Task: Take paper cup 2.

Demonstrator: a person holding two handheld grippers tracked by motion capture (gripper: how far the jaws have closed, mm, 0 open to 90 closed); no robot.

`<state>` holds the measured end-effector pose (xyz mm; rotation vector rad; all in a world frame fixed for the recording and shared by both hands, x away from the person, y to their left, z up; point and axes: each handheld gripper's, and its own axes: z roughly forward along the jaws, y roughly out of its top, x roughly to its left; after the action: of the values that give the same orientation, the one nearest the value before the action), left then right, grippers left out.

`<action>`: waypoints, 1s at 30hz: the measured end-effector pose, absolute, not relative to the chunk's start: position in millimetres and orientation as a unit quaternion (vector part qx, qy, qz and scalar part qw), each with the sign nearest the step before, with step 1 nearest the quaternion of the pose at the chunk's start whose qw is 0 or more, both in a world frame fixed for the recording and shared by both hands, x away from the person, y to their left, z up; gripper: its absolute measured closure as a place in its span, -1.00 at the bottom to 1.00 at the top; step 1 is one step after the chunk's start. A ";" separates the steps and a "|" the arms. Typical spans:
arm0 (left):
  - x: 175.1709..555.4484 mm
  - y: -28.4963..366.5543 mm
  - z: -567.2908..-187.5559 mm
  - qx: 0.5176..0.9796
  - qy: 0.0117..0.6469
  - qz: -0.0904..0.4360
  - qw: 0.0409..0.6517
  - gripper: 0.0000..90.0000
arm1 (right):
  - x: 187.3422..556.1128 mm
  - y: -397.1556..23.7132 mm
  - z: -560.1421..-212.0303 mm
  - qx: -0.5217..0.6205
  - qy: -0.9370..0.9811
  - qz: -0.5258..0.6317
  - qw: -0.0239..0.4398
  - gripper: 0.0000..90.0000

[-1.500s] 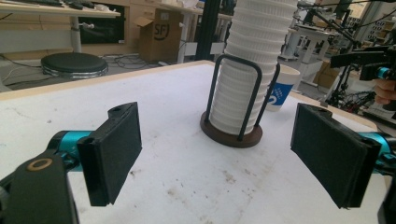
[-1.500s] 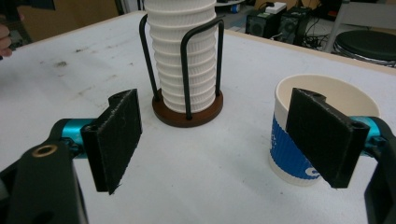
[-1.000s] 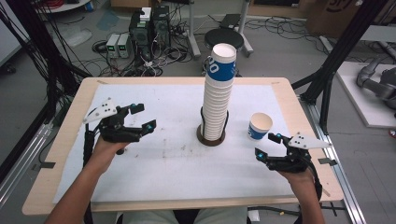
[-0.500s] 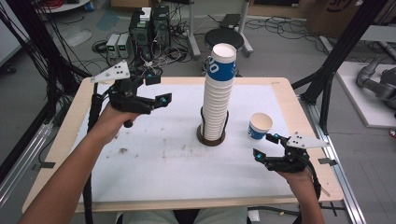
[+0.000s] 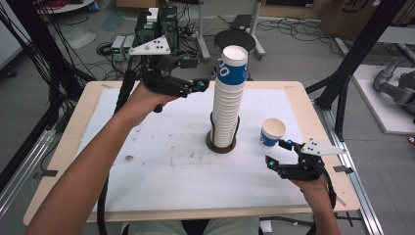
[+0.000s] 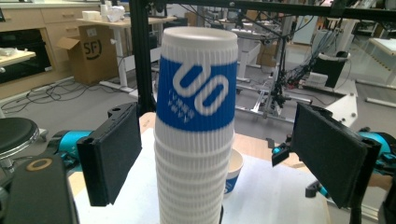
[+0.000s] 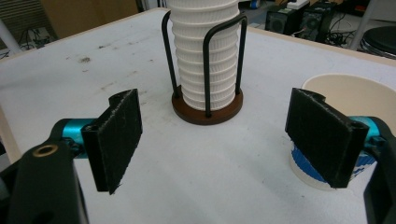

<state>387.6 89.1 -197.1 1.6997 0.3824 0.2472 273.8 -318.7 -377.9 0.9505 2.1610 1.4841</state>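
White mat on wooden table [image 5: 58, 161], lab clutter and cabling on floor beyond.

Change: over the last sec. the left gripper [image 5: 198, 86] has gone from resting low at the table's left to raised and carried far-right, now level w/ the top of the cup stack [image 5: 227, 105]. Right gripper [image 5: 276, 159] has barely shifted, near-right, just short of the single cup [image 5: 272, 132].

Meaning (judgement): work in hand is pulling the top cup [image 6: 198, 81] off the stack; approach is about done, grasp not yet made.

Tool state:
- Left gripper: jaws wide apart, pads [image 6: 114, 154] either side of the top cup's blue band, clear gap both sides, no contact. Holds nothing.
- Right gripper: jaws wide, empty. Its own view has the single cup's rim behind the right pad; touching or not, can't tell.

Stack stands upright in wire holder [image 7: 205, 65] on round brown base, mid-table. Single cup upright, right of the stack.
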 end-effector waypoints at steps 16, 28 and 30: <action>416.3 42.2 -169.0 0.769 0.168 0.109 0.608 -0.64 | 274.3 -321.0 -379.1 0.336 0.762 0.526 0.173 -0.57; 423.5 11.1 -162.9 0.783 0.174 0.111 0.587 -0.53 | 274.3 -320.8 -379.1 0.335 0.762 0.526 0.172 -0.57; 424.2 11.5 -163.0 0.785 0.175 0.114 0.583 -0.48 | 274.4 -321.3 -379.0 0.334 0.762 0.527 0.173 -0.57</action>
<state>424.2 11.5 -163.0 1.8329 0.4091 0.2650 274.4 -321.3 -379.0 0.9487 2.1613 1.4939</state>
